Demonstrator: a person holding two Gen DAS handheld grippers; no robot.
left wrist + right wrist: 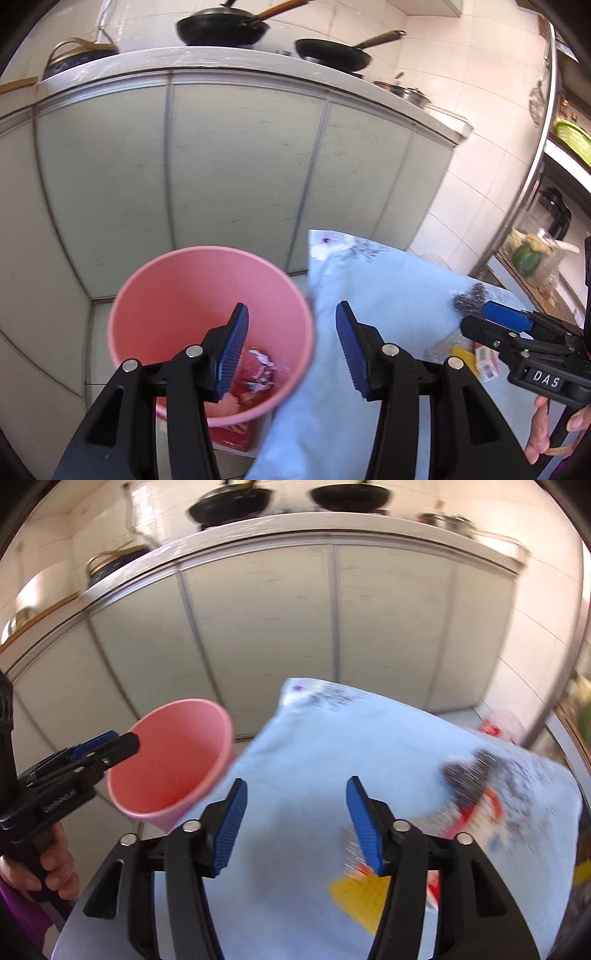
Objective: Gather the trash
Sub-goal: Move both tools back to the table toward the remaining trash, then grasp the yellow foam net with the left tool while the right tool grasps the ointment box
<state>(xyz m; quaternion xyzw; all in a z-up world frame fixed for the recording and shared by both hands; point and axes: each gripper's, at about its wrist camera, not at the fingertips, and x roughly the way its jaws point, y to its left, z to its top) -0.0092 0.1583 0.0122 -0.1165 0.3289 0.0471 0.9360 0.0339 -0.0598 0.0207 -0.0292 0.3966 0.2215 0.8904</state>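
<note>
A pink bin [210, 332] stands on the floor beside a table under a light blue cloth [369, 295]. Torn red and white wrappers [258, 373] lie in the bin. My left gripper [292, 310] hangs open and empty over the bin's right rim. My right gripper [298, 781] is open and empty above the cloth [314, 746]. On the cloth to its right lie a steel scourer [469, 771], a red and white wrapper [480, 812] and a yellow piece [362, 897]. The left wrist view shows the scourer [469, 299] and a barcoded packet [485, 363] by the right gripper [480, 321].
Pale cabinet doors [240, 166] rise behind the bin under a counter with two black woks [221, 26]. A red box [236, 435] lies under the bin's near edge. A metal shelf [535, 221] with vegetables stands at the right. A person's hands hold both grippers.
</note>
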